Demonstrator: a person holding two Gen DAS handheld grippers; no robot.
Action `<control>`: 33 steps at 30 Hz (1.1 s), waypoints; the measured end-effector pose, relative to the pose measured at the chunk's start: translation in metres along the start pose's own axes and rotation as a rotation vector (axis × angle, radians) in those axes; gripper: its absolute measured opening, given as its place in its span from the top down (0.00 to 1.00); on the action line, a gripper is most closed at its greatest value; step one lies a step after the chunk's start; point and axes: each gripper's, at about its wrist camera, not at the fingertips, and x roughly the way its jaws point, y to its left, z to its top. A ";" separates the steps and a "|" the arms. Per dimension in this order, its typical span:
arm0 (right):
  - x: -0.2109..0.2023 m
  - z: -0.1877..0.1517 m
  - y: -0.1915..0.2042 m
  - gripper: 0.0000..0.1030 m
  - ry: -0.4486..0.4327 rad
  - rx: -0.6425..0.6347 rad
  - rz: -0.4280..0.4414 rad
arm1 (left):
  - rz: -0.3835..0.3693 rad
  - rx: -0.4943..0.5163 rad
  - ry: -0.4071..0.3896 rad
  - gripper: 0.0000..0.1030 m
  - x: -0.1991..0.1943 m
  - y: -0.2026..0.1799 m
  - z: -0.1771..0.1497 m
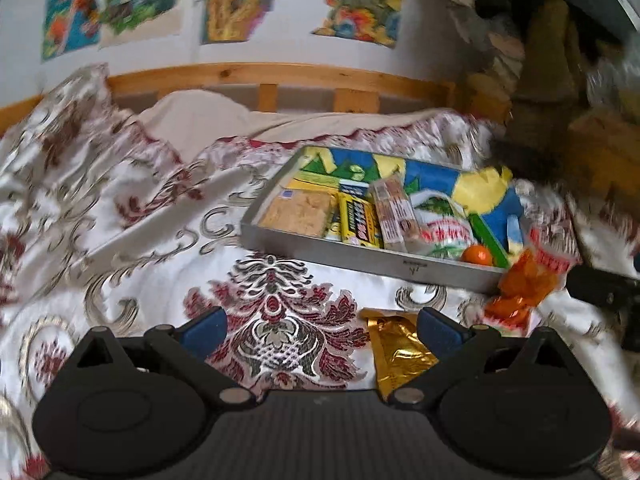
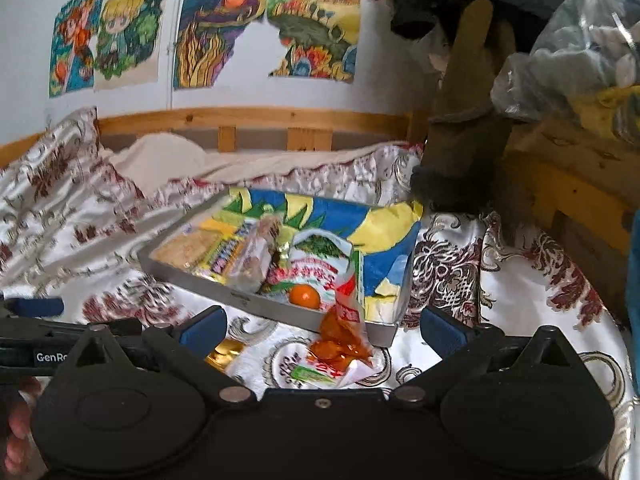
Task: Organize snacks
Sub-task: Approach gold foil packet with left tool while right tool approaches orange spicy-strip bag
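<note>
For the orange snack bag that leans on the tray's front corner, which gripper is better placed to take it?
Right, probably. The orange snack bag lies straight ahead between the right gripper's open jaws. For the left gripper, also open, it sits far to the side, outside the tray.

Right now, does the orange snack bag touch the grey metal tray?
Touching. In the right wrist view, the orange snack bag leans over the near rim of the grey metal tray, with no gap.
</note>
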 end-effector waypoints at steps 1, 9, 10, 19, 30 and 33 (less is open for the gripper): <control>0.005 -0.002 -0.001 0.01 0.012 -0.004 0.001 | -0.010 0.018 0.004 0.00 0.004 -0.002 -0.001; 0.055 -0.014 -0.022 0.01 0.109 0.028 0.048 | -0.114 0.063 0.071 0.00 0.036 -0.011 -0.008; 0.061 -0.014 -0.025 0.01 0.117 0.038 0.046 | -0.124 0.066 0.083 0.00 0.040 -0.011 -0.009; 0.097 -0.012 -0.040 0.01 0.218 0.143 0.096 | -0.169 0.007 0.142 0.00 0.060 -0.006 -0.003; 0.118 -0.012 -0.039 0.01 0.266 0.184 0.087 | -0.185 0.096 0.163 0.01 0.073 -0.019 -0.011; 0.122 -0.014 -0.042 0.02 0.260 0.217 0.102 | -0.233 0.092 0.180 0.07 0.075 -0.021 -0.012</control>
